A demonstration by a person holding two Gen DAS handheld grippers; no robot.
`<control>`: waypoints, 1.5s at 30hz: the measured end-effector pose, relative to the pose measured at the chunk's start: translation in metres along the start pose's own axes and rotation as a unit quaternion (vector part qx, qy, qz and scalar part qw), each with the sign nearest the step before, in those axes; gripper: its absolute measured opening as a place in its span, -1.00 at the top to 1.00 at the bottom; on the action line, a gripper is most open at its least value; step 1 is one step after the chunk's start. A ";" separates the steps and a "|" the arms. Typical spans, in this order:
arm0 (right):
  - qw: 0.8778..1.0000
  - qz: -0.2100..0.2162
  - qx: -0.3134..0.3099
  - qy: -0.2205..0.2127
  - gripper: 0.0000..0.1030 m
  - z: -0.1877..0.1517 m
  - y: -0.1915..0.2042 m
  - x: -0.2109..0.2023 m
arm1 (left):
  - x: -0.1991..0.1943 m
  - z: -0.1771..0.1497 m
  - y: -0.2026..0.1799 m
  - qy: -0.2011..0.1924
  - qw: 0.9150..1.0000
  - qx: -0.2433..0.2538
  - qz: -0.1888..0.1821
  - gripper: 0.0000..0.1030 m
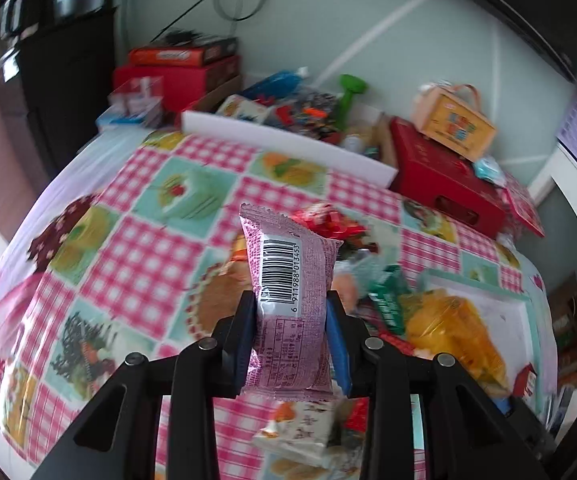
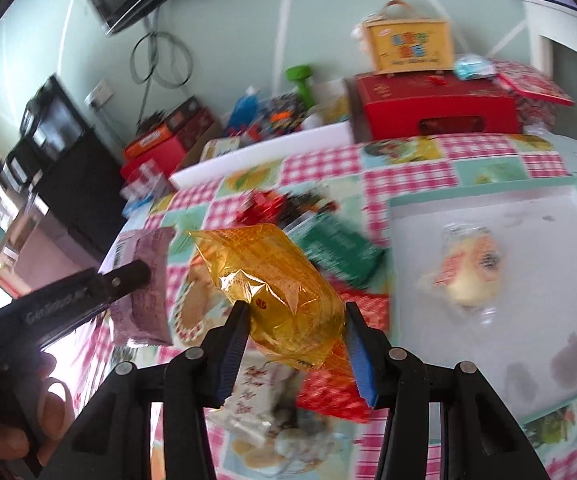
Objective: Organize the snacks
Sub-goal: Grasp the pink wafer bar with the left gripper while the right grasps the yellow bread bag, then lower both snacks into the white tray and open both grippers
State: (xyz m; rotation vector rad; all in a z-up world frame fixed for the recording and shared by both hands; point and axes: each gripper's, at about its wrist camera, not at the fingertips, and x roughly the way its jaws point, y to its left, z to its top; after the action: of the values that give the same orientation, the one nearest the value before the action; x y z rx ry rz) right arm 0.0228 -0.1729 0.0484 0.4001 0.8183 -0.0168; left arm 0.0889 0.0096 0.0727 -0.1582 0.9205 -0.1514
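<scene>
My left gripper [image 1: 290,304] is shut on a pink snack packet [image 1: 288,300] with a barcode, held upright above the checked tablecloth; the same pink packet [image 2: 144,276] shows at the left of the right wrist view. My right gripper [image 2: 294,312] is shut on a crinkly orange-yellow snack bag [image 2: 276,288], lifted over a heap of loose snacks. The orange bag [image 1: 456,332] also appears at the right of the left wrist view. A white tray with a teal rim [image 2: 484,200] lies to the right, holding a pale wrapped snack [image 2: 468,276].
Loose snacks lie on the cloth: a green packet [image 2: 336,248], red wrappers [image 2: 264,204], a white floral packet [image 1: 304,432]. At the table's back stand a red box [image 2: 436,108], a yellow handled box [image 2: 408,46] and a white foam board [image 1: 280,140]. A hand [image 2: 44,412] holds the left gripper.
</scene>
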 end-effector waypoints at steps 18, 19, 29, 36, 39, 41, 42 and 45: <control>0.983 -0.119 0.131 -0.054 0.03 0.022 -0.132 -0.036 | 0.031 -0.019 -0.127 0.004 0.986 0.159 -0.055 0.32; 0.982 -0.126 0.132 -0.054 0.03 0.022 -0.136 -0.035 | 0.034 -0.018 -0.131 0.005 0.985 0.164 -0.058 0.32; 0.973 -0.149 0.167 -0.052 0.03 0.022 -0.172 -0.025 | 0.086 -0.011 -0.173 0.018 0.978 0.200 -0.057 0.32; 0.969 -0.165 0.181 -0.043 0.03 0.020 -0.185 -0.022 | 0.111 -0.022 -0.198 0.031 0.971 0.231 -0.060 0.32; 0.967 -0.171 0.183 -0.039 0.03 0.020 -0.188 -0.021 | 0.116 -0.028 -0.207 0.035 0.969 0.237 -0.064 0.32; 0.967 -0.174 0.184 -0.035 0.03 0.020 -0.190 -0.020 | 0.119 -0.031 -0.212 0.040 0.968 0.238 -0.074 0.32; 0.966 -0.175 0.186 -0.034 0.03 0.020 -0.191 -0.020 | 0.120 -0.032 -0.213 0.041 0.967 0.238 -0.077 0.32; 0.965 -0.176 0.192 -0.030 0.03 0.019 -0.195 -0.018 | 0.121 -0.038 -0.217 0.040 0.967 0.241 -0.074 0.32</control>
State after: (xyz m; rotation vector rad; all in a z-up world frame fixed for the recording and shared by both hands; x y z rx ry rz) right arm -0.0088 -0.3627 0.0069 0.6107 0.8170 -0.5229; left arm 0.1176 -0.2291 -0.0008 0.2334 0.9260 -0.5172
